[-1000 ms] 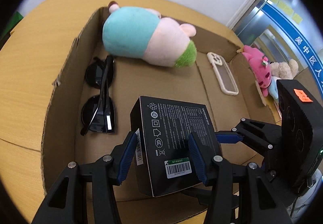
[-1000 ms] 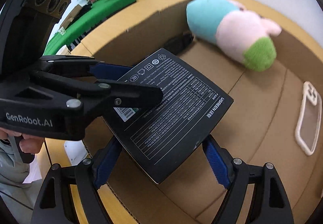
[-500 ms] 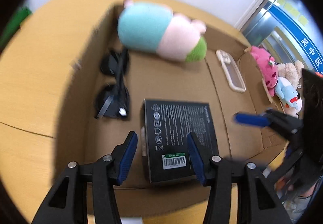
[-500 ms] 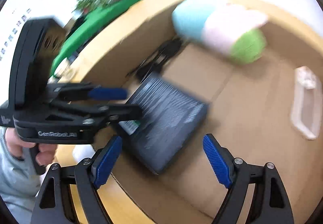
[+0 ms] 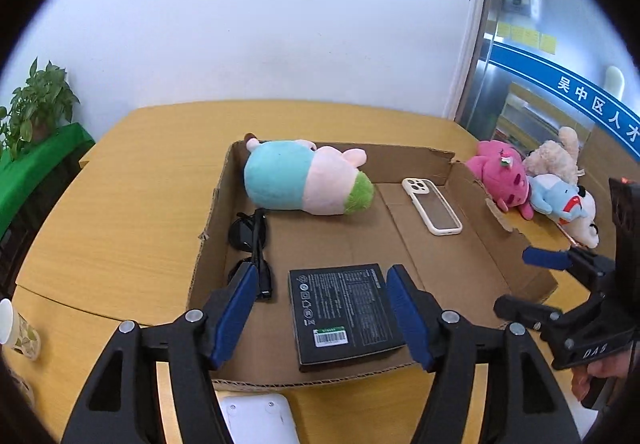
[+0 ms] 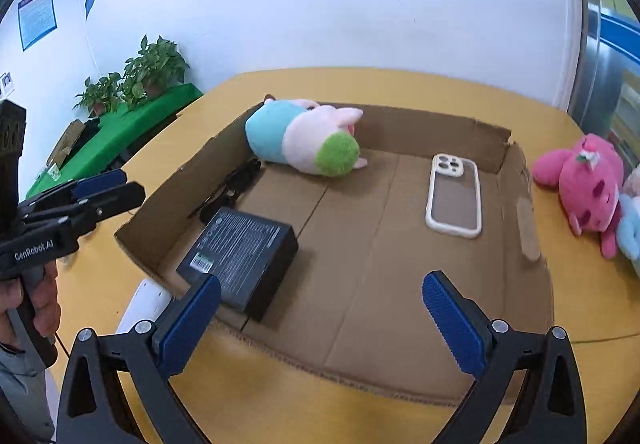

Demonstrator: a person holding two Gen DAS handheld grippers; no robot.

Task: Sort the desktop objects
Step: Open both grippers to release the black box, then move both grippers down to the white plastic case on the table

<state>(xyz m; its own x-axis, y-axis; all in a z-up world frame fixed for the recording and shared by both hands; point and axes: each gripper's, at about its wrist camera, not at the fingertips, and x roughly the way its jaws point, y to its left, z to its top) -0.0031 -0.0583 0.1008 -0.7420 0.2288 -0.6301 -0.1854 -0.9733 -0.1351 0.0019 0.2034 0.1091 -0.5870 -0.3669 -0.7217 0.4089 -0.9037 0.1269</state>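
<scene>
Left tongs [image 5: 320, 318]: spread and still widening, nothing pinched; the black box shows between the blue pads but lies free below them.
Right tongs [image 6: 320, 320]: spread very wide and opening further, nothing between the pads.
Black box [image 5: 344, 314]: flat on the floor of the cardboard tray, at the near edge, printed side and barcode sticker facing up.
Cardboard tray [image 5: 424, 160]: a low-walled, open carton resting on the yellow counter [image 5: 120, 228].
Sunglasses [image 5: 252, 244]: folded, along the tray's left wall, just beside the black box.
Plush pig [image 5: 300, 176]: blue, pink and green, lying on its side against the far wall of the tray.
Phone case [image 5: 432, 206]: cream-rimmed and clear, flat toward the tray's far right, well apart from the box.
Other plush toys [image 5: 532, 180]: a pink one, a beige one and a blue-and-white one heaped on the counter outside the tray's right wall.
White object [image 5: 256, 420]: on the counter just outside the near wall; I cannot tell what it is.
</scene>
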